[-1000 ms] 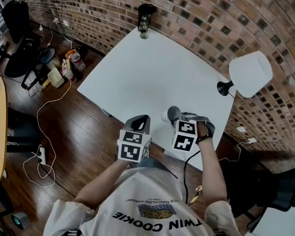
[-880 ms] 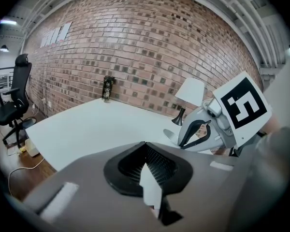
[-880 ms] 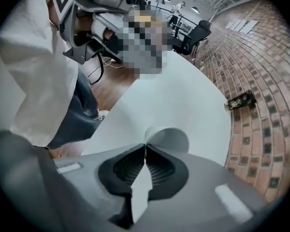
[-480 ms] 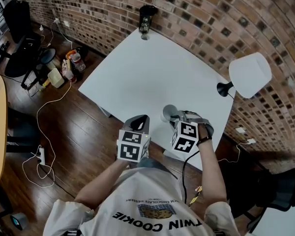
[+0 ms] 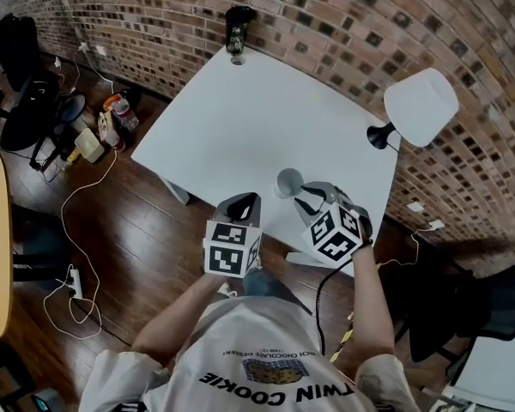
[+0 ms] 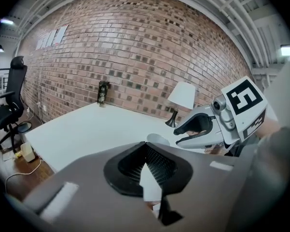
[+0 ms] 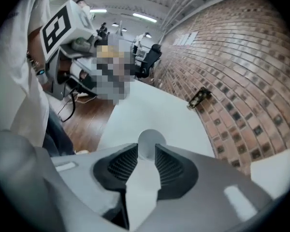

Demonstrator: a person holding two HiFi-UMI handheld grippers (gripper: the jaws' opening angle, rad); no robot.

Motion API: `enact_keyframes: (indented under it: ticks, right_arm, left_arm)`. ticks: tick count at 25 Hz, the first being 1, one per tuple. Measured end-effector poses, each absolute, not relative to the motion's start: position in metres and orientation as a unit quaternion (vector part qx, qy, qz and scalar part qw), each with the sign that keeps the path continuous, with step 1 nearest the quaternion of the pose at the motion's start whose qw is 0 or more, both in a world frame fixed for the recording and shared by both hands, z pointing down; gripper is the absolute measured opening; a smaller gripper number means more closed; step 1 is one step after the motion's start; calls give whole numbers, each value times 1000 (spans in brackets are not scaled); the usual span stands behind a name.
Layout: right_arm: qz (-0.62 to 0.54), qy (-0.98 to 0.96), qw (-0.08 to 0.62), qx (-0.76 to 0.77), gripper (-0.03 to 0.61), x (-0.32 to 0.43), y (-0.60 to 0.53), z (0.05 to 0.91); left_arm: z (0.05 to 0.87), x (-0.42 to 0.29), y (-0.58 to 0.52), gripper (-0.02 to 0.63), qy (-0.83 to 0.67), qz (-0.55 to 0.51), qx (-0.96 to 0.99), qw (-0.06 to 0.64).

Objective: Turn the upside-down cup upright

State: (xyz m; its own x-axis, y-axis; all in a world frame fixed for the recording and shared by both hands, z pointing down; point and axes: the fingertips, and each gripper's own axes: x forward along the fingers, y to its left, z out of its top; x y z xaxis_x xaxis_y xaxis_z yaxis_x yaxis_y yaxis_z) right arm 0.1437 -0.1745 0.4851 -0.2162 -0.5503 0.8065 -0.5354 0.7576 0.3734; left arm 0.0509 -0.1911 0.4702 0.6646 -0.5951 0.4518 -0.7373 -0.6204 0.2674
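One small, pale-grey round cup (image 5: 288, 181) stands on the white table (image 5: 257, 110), near its front edge and just ahead of the right gripper (image 7: 146, 153). That gripper's jaws are opening. The cup shows just beyond their tips, in line with the gap, and the ribbed black pads do not press on it. In the left gripper view the cup shows a rounded rim with what looks like an open mouth facing up. I judge it upright and the turning done, though the cup is too small there to be sure. What seems left is only to draw the right gripper clear without knocking the cup. The left gripper (image 6: 146, 151) hangs by the table's front edge, apart from the cup, its jaws closed on nothing.
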Motion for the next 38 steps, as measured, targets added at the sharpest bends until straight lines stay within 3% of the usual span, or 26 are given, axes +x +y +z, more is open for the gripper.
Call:
enact_keyframes:
  ticks: [5,13,19,38]
  right_arm:
    - [85,-810,402,419,86,128,-140,466]
    - [137,-809,299,488,21,121,-85,464]
    - [202,-809,155,530,3,128,-48,443]
    - [171,-795,66,578,3,195,132,415]
  left_arm:
    - [462,57,-168,3,-356,156,897,209]
    - [459,76,-112,4,-338,160,906,198]
    - [446,91,-70,3,-353,150,905,187]
    - [420,162,121,4,-379,137,903,146]
